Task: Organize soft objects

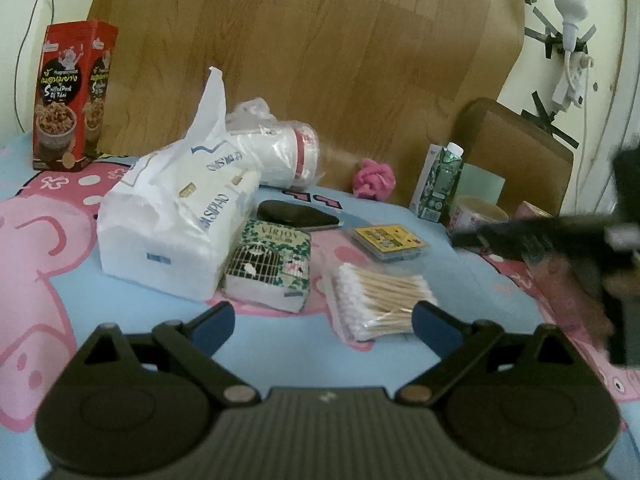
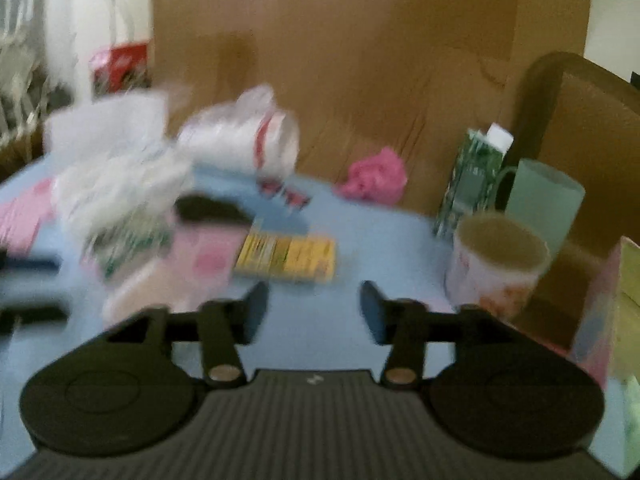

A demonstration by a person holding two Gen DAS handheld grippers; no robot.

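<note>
Hovering low over the cartoon-printed blue and pink sheet (image 1: 288,352), left gripper (image 1: 324,320) spread wide and empty, fingertips apart with nothing between them. Right gripper (image 2: 314,308) likewise parted about halfway and empty, view smeared by motion, so fine detail on that side hard to make out. Step in hand, by judgement: choosing and approaching one soft item with no grasp begun. Best done by picking the softest, most exposed target, coming in from above with jaws wider than the item, closing gently on its bulk rather than on loose film, and keeping clear of the hard things around it. Just ahead of the left gripper and slightly right, almost touching the right fingertip: bag of cotton swabs (image 1: 376,300). Slightly further and left: small green-patterned tissue pack (image 1: 272,272), touching the big white tissue pack (image 1: 176,220). Beyond these, a dark flat case (image 1: 298,214) and a yellow-labelled flat box (image 1: 386,240). Further back, a plastic-wrapped stack of paper cups (image 1: 276,152) lying on its side, then the pink fluffy ball (image 1: 374,178) near the wooden board, well apart from both grippers. Far right: green carton (image 2: 472,180), patterned cup (image 2: 496,264), pale green mug (image 2: 548,200). Far left: red snack box (image 1: 72,100).
</note>
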